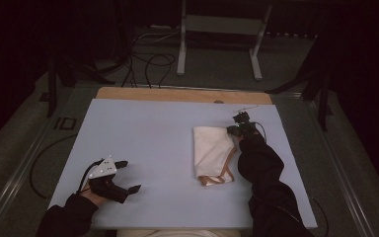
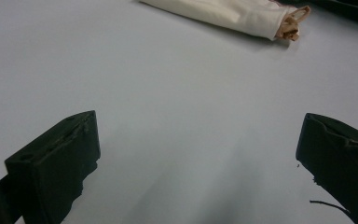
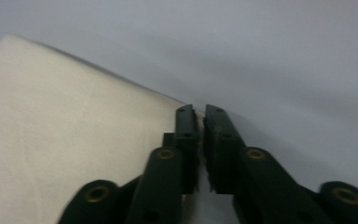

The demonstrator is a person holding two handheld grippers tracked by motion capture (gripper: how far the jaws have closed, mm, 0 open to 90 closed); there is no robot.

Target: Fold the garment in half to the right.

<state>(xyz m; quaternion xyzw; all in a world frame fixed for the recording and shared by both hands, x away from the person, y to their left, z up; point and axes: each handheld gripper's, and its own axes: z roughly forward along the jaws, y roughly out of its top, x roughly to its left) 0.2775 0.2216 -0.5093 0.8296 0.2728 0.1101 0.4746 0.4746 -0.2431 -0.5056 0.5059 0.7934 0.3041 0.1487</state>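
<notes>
high view: lying folded on tabletop (image 1: 143,128), cream cloth (image 1: 211,148); right tongs (image 1: 235,129) nipping cloth's far right corner; left tongs (image 1: 128,176) resting released, well left of cloth | left gripper view: gaping, nothing between, cloth (image 2: 233,14) far ahead | right gripper view: pinching cloth (image 3: 74,149) corner, nearly clenched; looking soft, light, limp, best gripped at corners

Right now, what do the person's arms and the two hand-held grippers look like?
Both forearms wear dark long sleeves. The left hand-held gripper is black, with a pale grey three-cornered plate on top, blocky black pads and a thin black cable trailing away. The right hand-held gripper is black too, its jaw links fastened with brass-coloured rivets.
</notes>
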